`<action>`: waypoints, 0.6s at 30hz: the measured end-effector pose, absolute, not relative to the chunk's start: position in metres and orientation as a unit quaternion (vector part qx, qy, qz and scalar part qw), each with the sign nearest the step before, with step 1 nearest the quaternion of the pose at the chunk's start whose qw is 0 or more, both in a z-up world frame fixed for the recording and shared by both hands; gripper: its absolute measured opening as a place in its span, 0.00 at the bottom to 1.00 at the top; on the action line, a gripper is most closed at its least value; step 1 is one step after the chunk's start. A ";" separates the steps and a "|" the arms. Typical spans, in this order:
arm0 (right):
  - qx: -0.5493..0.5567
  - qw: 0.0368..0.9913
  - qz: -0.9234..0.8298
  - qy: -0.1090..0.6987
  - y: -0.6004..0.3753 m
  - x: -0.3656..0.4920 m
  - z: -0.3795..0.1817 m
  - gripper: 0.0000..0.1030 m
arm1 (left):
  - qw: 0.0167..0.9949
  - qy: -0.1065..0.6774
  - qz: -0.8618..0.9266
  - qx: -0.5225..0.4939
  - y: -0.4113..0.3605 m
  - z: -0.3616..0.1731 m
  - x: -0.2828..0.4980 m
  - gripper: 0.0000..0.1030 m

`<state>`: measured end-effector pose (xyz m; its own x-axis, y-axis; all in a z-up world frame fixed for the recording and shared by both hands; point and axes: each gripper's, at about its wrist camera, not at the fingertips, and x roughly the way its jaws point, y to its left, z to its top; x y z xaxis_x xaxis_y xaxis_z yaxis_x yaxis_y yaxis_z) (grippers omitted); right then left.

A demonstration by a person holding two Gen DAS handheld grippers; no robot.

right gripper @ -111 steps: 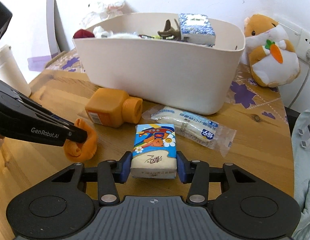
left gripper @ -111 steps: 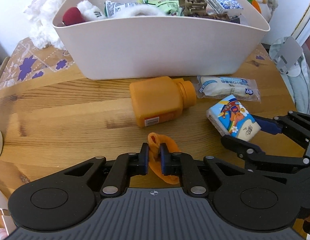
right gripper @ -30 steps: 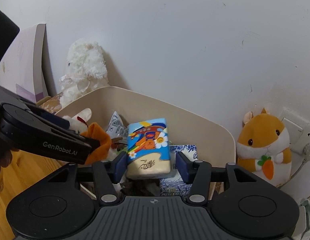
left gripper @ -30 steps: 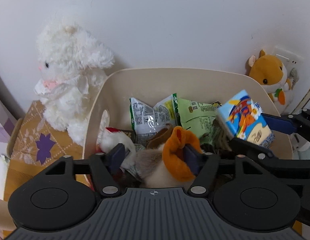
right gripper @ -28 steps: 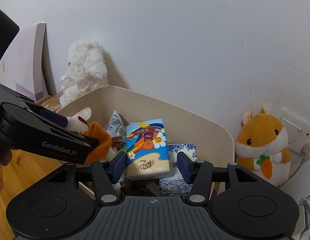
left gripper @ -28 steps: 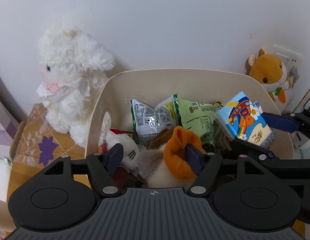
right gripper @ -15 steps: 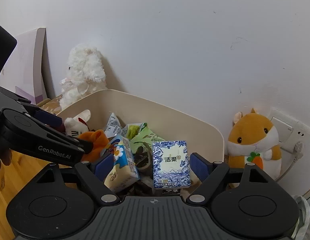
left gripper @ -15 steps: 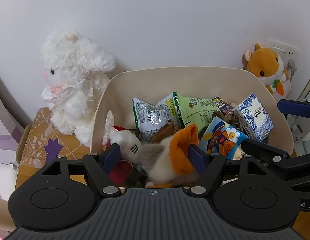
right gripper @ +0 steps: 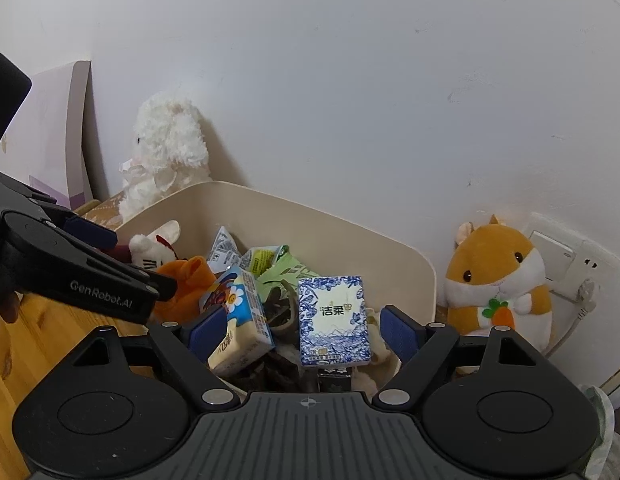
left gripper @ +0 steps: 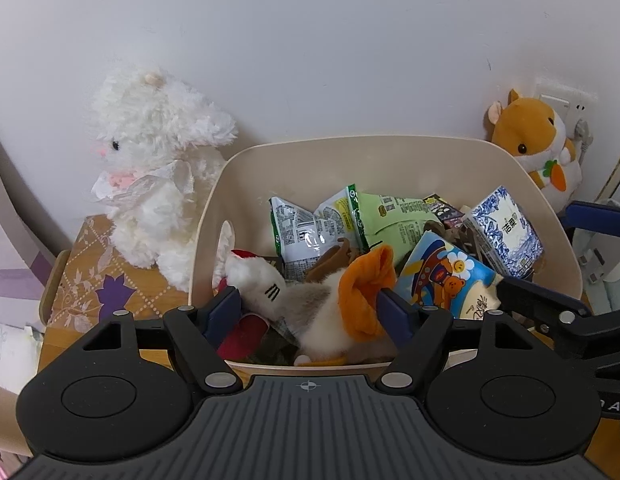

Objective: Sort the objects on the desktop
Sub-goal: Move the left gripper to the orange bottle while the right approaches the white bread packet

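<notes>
A cream bin point(left gripper: 390, 156) holds several items. My left gripper point(left gripper: 310, 312) is open above its near edge; the orange soft toy point(left gripper: 364, 292) lies in the bin and leans against the right finger. The colourful cartoon tissue pack point(left gripper: 446, 284) lies in the bin beside it. My right gripper point(right gripper: 305, 330) is open over the bin point(right gripper: 350, 228); the cartoon tissue pack point(right gripper: 239, 320) rests by its left finger. A blue-and-white tissue pack point(right gripper: 334, 316) stands between the fingers, untouched. The orange toy point(right gripper: 181, 284) shows behind the left gripper's arm.
A white plush rabbit point(left gripper: 153, 168) sits left of the bin against the wall. An orange hamster plush point(left gripper: 534, 140) sits at the right by a wall socket point(right gripper: 586, 268). Green snack packets point(left gripper: 386, 212) and a small white toy point(left gripper: 261, 280) fill the bin.
Both grippers rose from the table to above the bin, then opened. The orange toy and the cartoon tissue pack dropped into the bin.
</notes>
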<state>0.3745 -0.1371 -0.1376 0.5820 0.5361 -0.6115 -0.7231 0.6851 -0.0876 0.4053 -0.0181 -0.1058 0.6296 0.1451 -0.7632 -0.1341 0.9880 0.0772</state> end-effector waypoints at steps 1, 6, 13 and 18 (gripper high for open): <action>-0.168 0.874 0.361 0.279 -0.140 0.373 -0.137 0.83 | 0.903 0.423 0.077 0.006 -0.018 -0.104 0.404 0.74; -0.193 0.868 0.373 0.265 -0.162 0.360 -0.138 0.85 | 0.905 0.422 0.055 0.011 -0.017 -0.096 0.393 0.75; -0.215 0.854 0.384 0.278 -0.195 0.347 -0.155 0.87 | 0.904 0.425 0.027 0.027 -0.015 -0.098 0.371 0.75; -0.217 0.838 0.396 0.307 -0.211 0.344 -0.176 0.87 | 0.898 0.439 0.006 0.011 -0.013 -0.106 0.355 0.75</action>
<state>0.3437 -0.2106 -0.1759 0.4980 0.5307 -0.6858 -0.7969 0.5919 -0.1207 0.3548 -0.0132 -0.1062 0.6146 0.0200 -0.7886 -0.0002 0.9997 0.0252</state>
